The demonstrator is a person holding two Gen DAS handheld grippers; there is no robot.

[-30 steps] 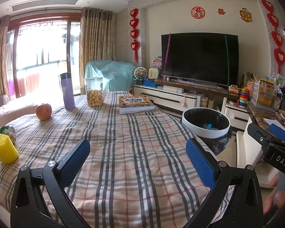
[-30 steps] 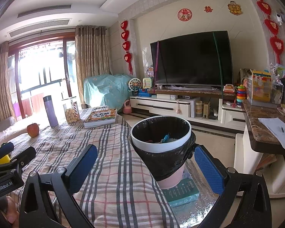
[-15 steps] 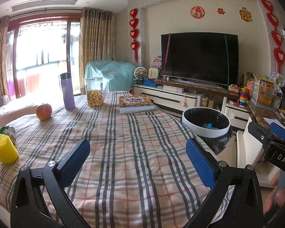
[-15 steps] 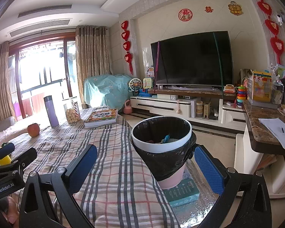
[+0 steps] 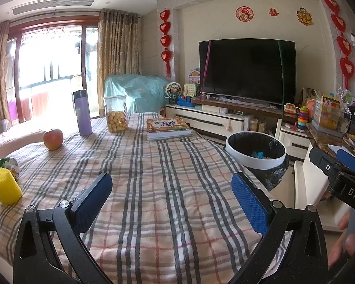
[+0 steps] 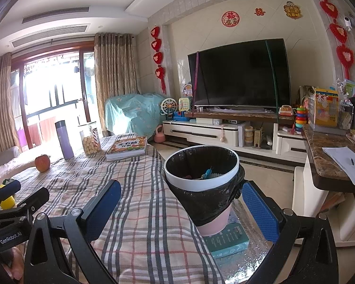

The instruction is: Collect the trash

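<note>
1. Left gripper (image 5: pixel 171 196): jaws wide apart, nothing held, above plaid tablecloth (image 5: pixel 153 177).
2. Right gripper (image 6: pixel 181 203): jaws spread, nothing held.
3. Trash bin (image 6: pixel 201 177), black-lined, just ahead between right fingers; ahead-right of left gripper.
4. Yellow foam sleeve (image 5: pixel 6 189) far left.

The plaid-clothed table (image 5: pixel 153 189) carries apple (image 5: pixel 53 139), flask (image 5: pixel 82 113), jar (image 5: pixel 116 113), book (image 5: pixel 168 128).

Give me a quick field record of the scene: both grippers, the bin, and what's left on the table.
left gripper: open, empty, over the table
right gripper: open, empty, facing the bin
bin: beside the table, black liner, some trash inside
possible trash: yellow foam sleeve and wrapper at the table's left edge
other items: apple, purple flask, snack jar, book
</note>
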